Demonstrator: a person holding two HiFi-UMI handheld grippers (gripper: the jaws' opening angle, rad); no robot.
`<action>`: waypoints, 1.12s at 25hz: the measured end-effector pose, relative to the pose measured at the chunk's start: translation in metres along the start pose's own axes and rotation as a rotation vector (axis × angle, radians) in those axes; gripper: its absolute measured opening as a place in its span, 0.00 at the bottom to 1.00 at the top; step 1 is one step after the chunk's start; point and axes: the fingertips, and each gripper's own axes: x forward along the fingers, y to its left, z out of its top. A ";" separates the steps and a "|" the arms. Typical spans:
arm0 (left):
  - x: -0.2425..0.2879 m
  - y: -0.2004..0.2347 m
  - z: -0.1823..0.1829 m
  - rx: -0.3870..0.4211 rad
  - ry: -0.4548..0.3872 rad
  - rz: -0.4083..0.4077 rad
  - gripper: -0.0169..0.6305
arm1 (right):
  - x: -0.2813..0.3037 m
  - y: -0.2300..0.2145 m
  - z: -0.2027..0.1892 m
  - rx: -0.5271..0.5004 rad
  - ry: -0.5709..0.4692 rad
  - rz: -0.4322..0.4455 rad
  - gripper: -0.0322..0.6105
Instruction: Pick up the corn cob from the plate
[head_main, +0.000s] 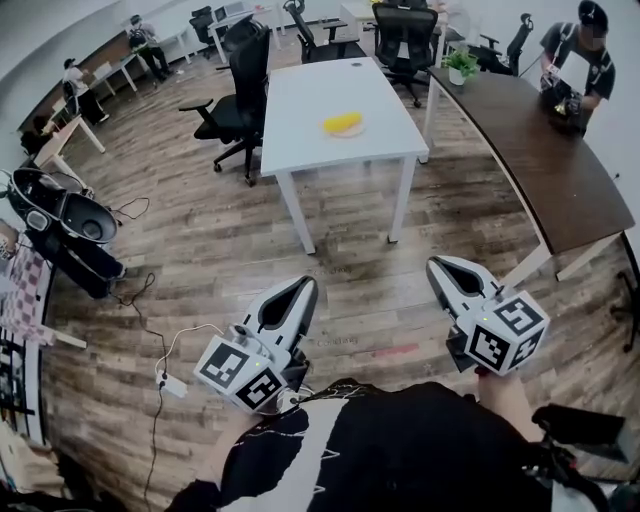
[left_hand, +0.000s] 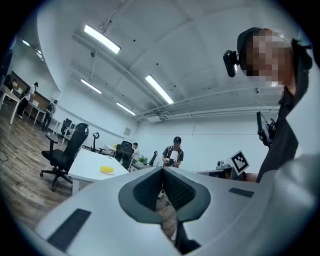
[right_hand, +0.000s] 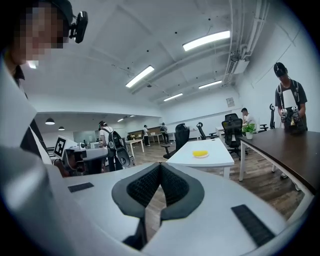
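Observation:
A yellow corn cob (head_main: 343, 123) lies on a small white plate (head_main: 352, 132) near the middle of a white table (head_main: 300, 110), far ahead of me. Both grippers hang over the wooden floor, well short of the table. My left gripper (head_main: 305, 286) is shut with nothing between its pads. My right gripper (head_main: 437, 266) is shut and empty too. In the left gripper view the corn cob (left_hand: 107, 170) shows small, left of the closed jaws (left_hand: 162, 169). The right gripper view has the corn cob (right_hand: 200, 154) up and right of its closed jaws (right_hand: 160, 165).
A black office chair (head_main: 235, 105) stands at the white table's left side. A long dark brown table (head_main: 540, 150) runs along the right, with a person (head_main: 580, 55) standing at its far end. A white cable and power strip (head_main: 170, 383) lie on the floor at lower left.

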 end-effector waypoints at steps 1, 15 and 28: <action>-0.002 0.003 0.001 0.000 -0.001 -0.001 0.05 | 0.003 0.001 0.000 0.006 -0.008 0.001 0.07; -0.038 0.073 -0.005 -0.005 0.042 -0.015 0.05 | 0.057 0.032 -0.012 0.014 -0.026 -0.030 0.07; -0.017 0.113 -0.034 -0.067 0.102 -0.010 0.05 | 0.100 0.028 -0.037 0.066 0.049 -0.035 0.07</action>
